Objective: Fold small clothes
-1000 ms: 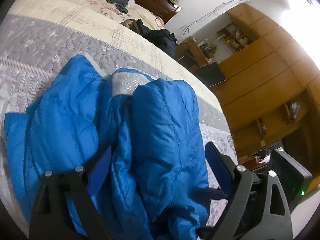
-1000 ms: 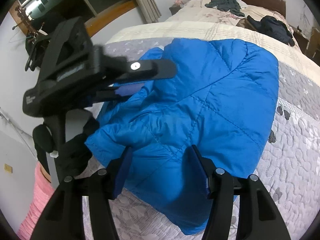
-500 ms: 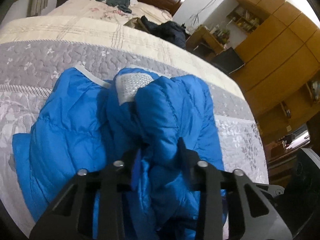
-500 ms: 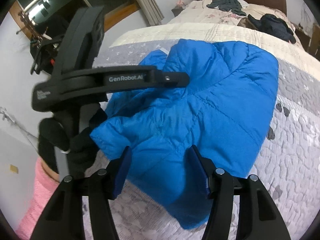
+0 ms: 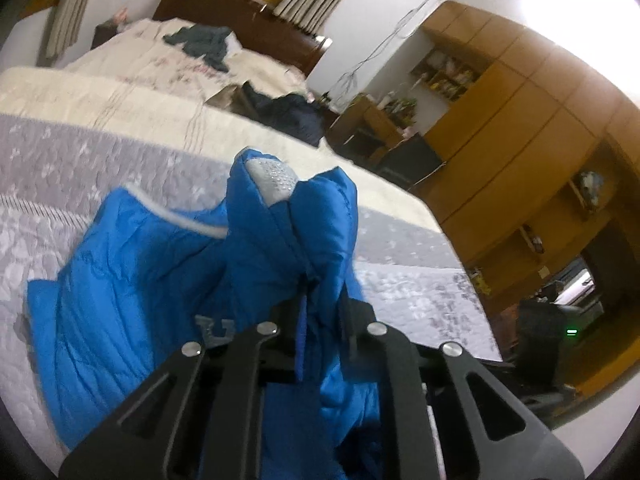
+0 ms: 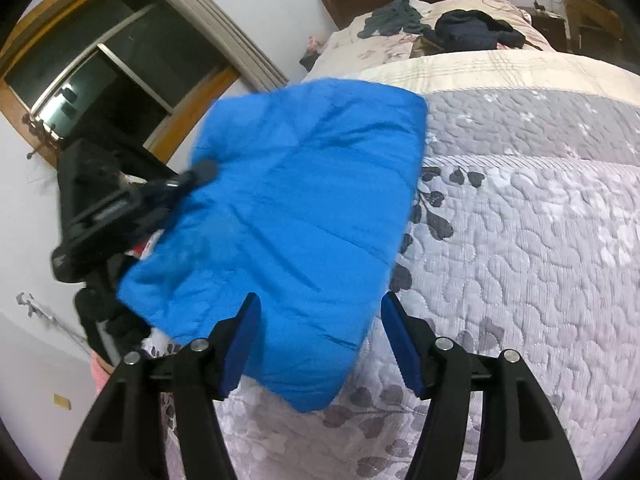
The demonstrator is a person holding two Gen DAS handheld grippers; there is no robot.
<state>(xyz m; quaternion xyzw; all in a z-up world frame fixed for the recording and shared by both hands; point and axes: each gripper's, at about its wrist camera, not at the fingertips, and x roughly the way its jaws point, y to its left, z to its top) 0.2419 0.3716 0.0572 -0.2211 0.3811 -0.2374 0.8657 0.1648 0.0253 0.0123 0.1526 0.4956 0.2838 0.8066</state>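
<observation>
A small blue padded jacket (image 5: 132, 292) lies on the grey quilted bedspread (image 5: 60, 168). My left gripper (image 5: 320, 316) is shut on a bunched edge of it and holds that part lifted, so the silver lining near the collar shows. From the right wrist view the blue jacket (image 6: 296, 208) hangs up off the bed at the left, where the left gripper (image 6: 196, 172) clamps it. My right gripper (image 6: 320, 320) is open, its blue pads on either side of the jacket's near corner, with nothing clamped.
Dark clothes (image 6: 472, 32) and a grey-green garment (image 6: 392, 16) lie near the headboard. Wooden wardrobes (image 5: 520, 152) and shelves stand right of the bed. A window (image 6: 92, 80) is on the left wall. Bare bedspread (image 6: 540, 240) spreads out right of the jacket.
My left gripper went from open to shut on the jacket's edge, then lifted it off the bed. The right gripper stayed open at the near corner.
</observation>
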